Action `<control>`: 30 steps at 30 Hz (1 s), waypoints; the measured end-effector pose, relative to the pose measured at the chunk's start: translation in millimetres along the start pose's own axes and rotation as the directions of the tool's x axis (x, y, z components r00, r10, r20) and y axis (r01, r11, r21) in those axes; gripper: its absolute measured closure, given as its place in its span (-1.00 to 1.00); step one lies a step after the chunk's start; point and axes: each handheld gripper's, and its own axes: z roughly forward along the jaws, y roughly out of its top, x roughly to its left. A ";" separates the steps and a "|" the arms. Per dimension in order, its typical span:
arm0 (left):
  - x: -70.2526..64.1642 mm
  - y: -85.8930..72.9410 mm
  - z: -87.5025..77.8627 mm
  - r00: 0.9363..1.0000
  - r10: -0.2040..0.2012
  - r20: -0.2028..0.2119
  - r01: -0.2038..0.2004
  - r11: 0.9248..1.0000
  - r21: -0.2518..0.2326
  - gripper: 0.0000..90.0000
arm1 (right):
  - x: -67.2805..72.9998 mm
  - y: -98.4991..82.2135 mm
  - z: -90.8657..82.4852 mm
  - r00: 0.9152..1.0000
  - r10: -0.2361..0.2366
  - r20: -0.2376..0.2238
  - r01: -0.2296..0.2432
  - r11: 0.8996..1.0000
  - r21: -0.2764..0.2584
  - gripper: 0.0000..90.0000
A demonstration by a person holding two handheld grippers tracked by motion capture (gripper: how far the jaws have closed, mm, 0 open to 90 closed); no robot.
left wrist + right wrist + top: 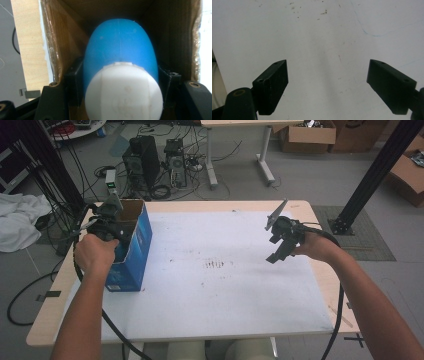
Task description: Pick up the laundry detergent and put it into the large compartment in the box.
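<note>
The desk point(210, 285) is the largest thing here, a pale wooden top covered with a white sheet, with some small dark marks near its middle. On its left part stands an open blue cardboard box point(134, 251), upright, with the mouth facing up, so things can be lowered into it from above.

The left gripper point(111, 226) hangs over the mouth of this box and points down into it. In the left gripper view, its two black jaws press from both sides on a blue bottle point(120, 50) with a white cap point(123, 92), just at the neck. The bottle points with its bottom into the box, between the brown inner walls. I judge that the bottle is being put into the box and is held by the neck so that the body can go down first. I cannot tell if it touches the box bottom already.

The right gripper point(280, 247) hovers above the right part of the desk, well apart from the box. Its jaws stand wide apart with nothing between them; probably it waits.
</note>
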 end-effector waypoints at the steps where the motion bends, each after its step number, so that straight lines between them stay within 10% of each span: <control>1: 0.4 -0.3 0.1 1.000 -0.001 0.000 0.001 1.000 0.001 -0.16 | 0.1 0.3 0.1 1.000 0.001 -0.001 -0.001 1.000 -0.001 -0.62; 30: 0.9 -1.0 -6.2 1.000 -0.011 0.022 0.012 1.000 -0.021 -0.24 | 2.1 3.3 1.8 1.000 -0.006 -0.007 0.006 1.000 0.004 -0.62</control>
